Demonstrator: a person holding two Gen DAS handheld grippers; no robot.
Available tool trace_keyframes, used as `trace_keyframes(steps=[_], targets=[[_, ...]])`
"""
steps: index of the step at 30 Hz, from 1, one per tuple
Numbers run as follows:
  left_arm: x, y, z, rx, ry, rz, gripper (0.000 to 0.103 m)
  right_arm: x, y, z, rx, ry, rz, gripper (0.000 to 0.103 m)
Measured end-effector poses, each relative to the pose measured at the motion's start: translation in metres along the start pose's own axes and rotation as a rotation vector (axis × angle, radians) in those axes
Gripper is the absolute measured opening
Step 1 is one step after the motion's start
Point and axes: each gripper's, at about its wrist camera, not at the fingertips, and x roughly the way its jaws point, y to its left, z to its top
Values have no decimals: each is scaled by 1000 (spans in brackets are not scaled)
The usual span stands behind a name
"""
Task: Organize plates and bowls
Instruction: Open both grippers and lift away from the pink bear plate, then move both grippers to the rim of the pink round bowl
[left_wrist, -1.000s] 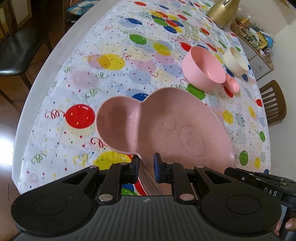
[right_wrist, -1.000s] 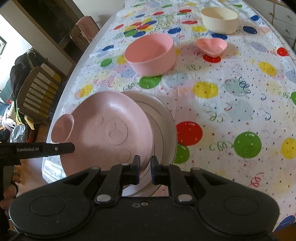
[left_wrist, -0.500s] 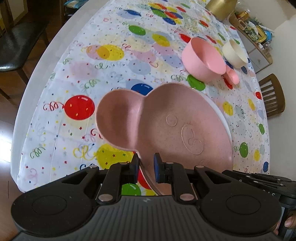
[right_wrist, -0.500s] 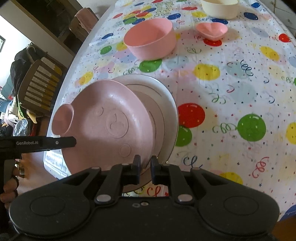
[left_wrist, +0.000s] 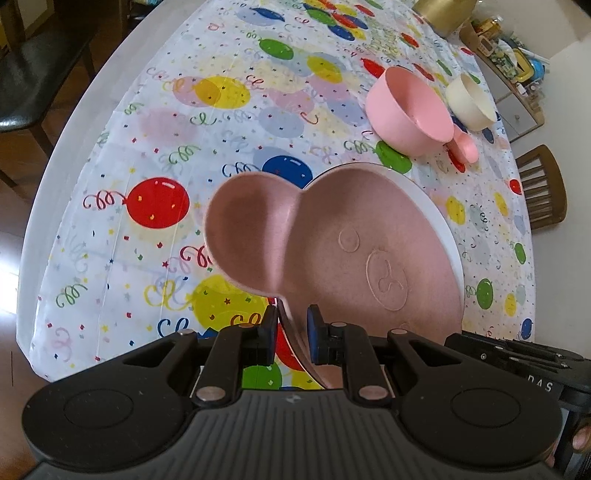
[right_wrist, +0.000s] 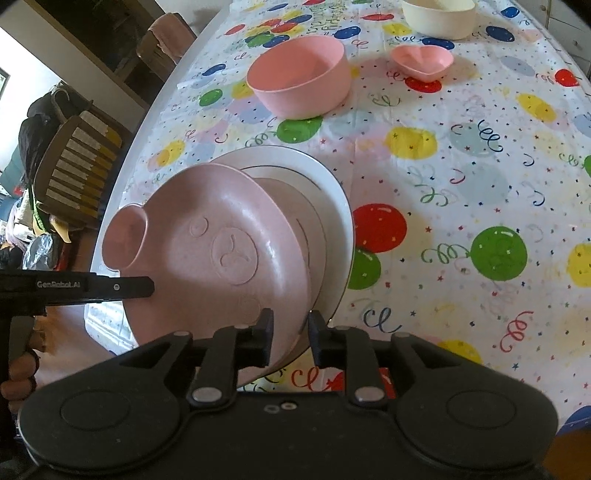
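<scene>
Two grippers at one bear-faced pink plate (left_wrist: 369, 236), tilted over a white plate (right_wrist: 332, 192).
Left gripper (left_wrist: 291, 334) clamps its near rim; right gripper (right_wrist: 290, 332) is opening around the rim. Ear points left; pink bowl (right_wrist: 299, 77), heart dish (right_wrist: 421, 61), cream bowl (right_wrist: 437, 16) stand far.

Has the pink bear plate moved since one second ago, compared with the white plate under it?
Yes. The pink bear plate has come lower and further over the white plate: in the right wrist view less white rim shows beside it now.
</scene>
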Motion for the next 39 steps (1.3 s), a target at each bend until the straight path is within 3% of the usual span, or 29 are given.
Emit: trace_keyframes(steps=[2,6,8,16,19,28,33,39], targets=[[-1,1,1,3,5,-14,20,-2,-1,1,4,-5,2,22],[-6,2,1,26,7,-20,45,-8,1,4,-8,-23,-6,24],[-12,1,1,46,-7,-19,51,-11,3,5,-18,-33,-10,26],[-47,-17,4,166,-110,-41,52,-31,15,16,-69,-115,-4,36],[-59,-30,7,204,-169,-50,61,-40,18,21,-80,-153,-9,38],[-71,-66,28,275,-281,-43,66,-61,21,40,-88,-232,-43,61],[-73,-83,41,284,-319,-22,72,-72,22,51,-96,-288,-62,80],[-73,-101,55,306,-382,17,78,-80,23,72,-115,-353,-128,90]])
